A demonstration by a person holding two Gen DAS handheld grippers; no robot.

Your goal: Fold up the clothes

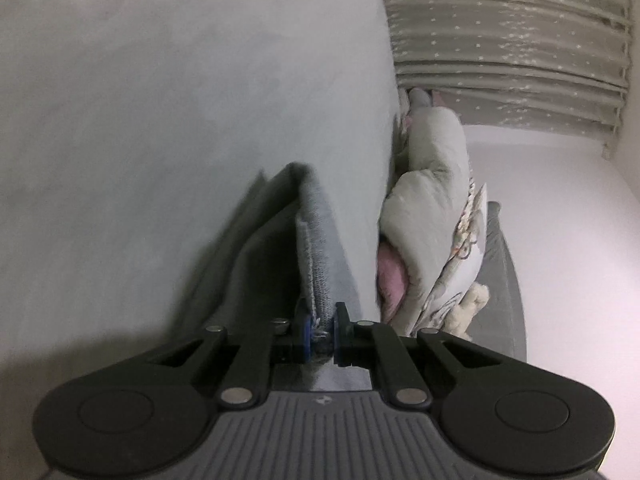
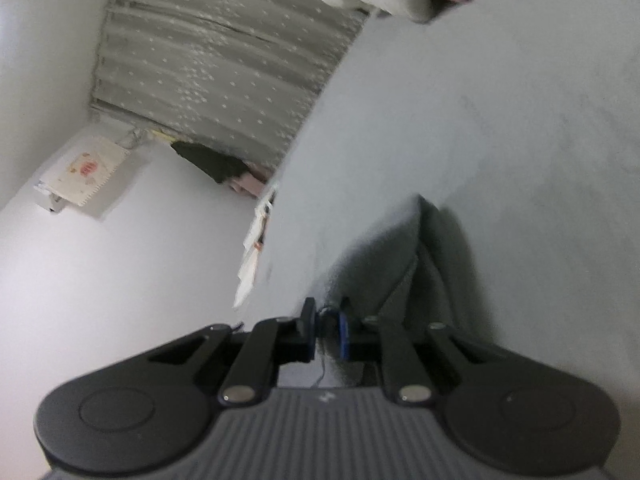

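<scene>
Both grippers, left [image 1: 323, 330] and right [image 2: 325, 330], are clenched on edges of the grey garment [image 1: 316, 240] lifted off the bed [image 1: 160, 120]; uneven pulling could slip the thin hem free.

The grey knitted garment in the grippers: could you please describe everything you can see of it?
The grey knitted garment is soft ribbed fabric with a stitched hem, a few loose threads showing at the pinched edge. It rises in a folded ridge from the pale bed surface. The left gripper is shut on one edge, and the right gripper on another, where the cloth looks darker and blurred.
</scene>
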